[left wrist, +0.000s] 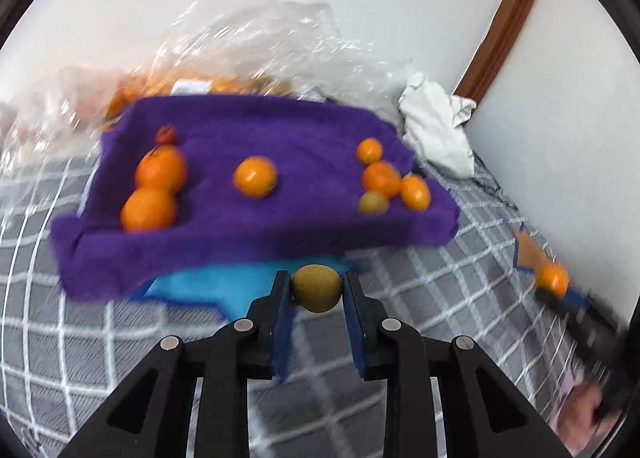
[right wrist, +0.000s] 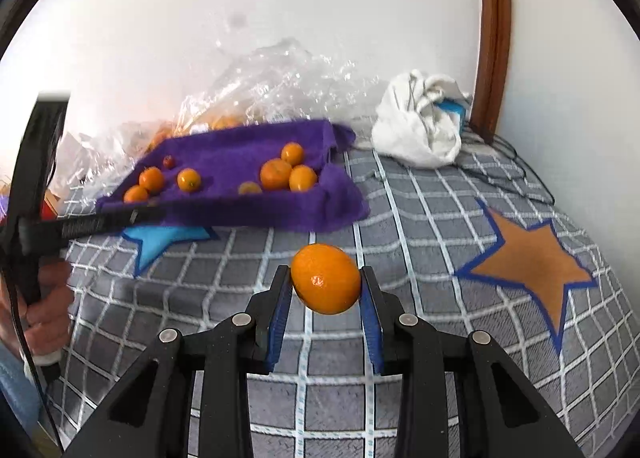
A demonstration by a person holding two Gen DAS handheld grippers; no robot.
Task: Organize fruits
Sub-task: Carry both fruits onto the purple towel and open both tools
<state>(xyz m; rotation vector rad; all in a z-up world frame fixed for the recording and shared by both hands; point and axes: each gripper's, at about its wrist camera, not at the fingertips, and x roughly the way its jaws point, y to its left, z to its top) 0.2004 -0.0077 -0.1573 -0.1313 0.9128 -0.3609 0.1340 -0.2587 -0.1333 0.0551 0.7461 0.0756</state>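
Oranges [right wrist: 276, 174] in purple tray [right wrist: 344, 198]

The towel [right wrist: 240, 154] is deep purple. The fruits [right wrist: 276, 174] on it are orange. The bed cover [right wrist: 420, 210] is grey with a white grid and an orange, blue-edged star [right wrist: 532, 266].

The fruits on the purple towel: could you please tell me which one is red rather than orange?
The small red fruit at the towel's far left corner, just behind the two big oranges.
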